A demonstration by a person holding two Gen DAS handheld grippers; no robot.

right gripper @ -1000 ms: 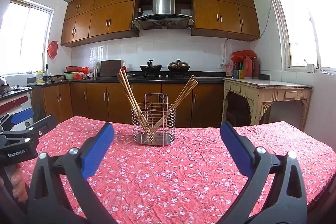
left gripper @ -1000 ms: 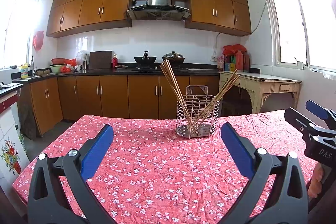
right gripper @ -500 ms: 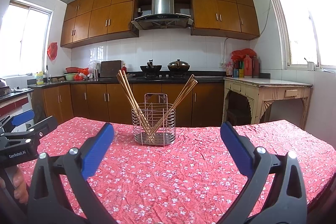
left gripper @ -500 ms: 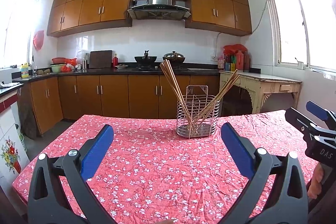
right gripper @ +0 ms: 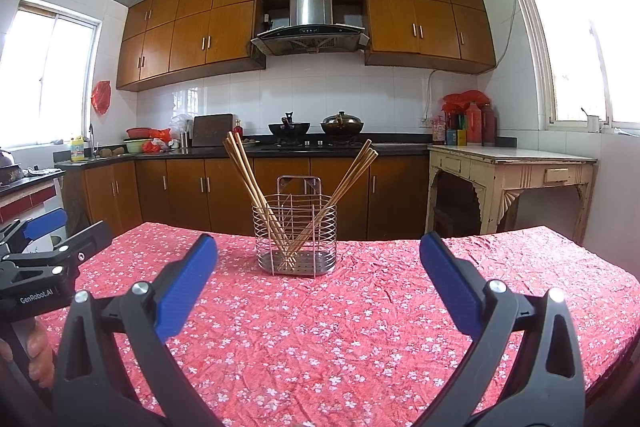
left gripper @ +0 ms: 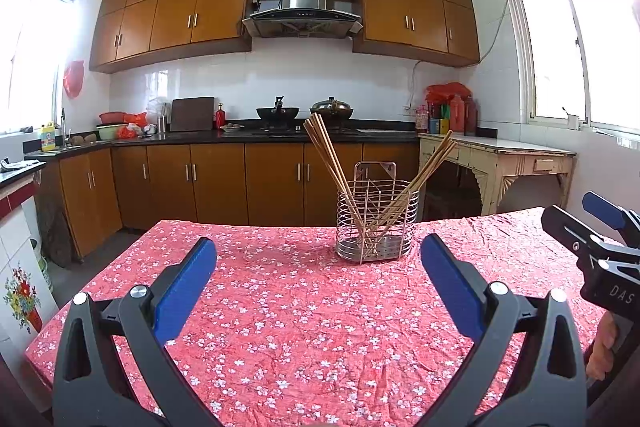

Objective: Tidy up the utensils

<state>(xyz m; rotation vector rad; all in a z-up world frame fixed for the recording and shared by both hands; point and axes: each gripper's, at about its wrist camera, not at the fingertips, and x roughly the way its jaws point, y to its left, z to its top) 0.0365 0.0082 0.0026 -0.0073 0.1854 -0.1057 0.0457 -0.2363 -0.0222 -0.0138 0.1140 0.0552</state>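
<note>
Little has moved over the past second: both cameras frame the kitchen almost as before, and the wire utensil holder [left gripper: 377, 223] stands where it stood on the table [left gripper: 280, 327], which is covered by a red floral cloth. The left gripper [left gripper: 318, 279] hovers low over the cloth with its blue-padded fingers [left gripper: 186, 289] spread wide and holding nothing. The right gripper [right gripper: 318, 277] hangs likewise, fingers [right gripper: 186, 287] wide apart and empty; from the left wrist view it appears at 3 o'clock, while the left one shows at 9 o'clock in the right wrist view.

Inside the holder, two bundles of wooden chopsticks [right gripper: 248, 187] lean apart in a V, one toward 11 o'clock and the other toward 1 o'clock, their tips crossing near the perforated base. No loose utensils lie on the visible cloth.

Judging by that, the sorting appears to be either finished or paused, with both tools drawn back, well apart from the holder. Should any step remain, it would likely call for reaching forward toward 12 o'clock and pinching a chopstick bundle high on its shafts, taking care not to tip the light wire holder.
</note>
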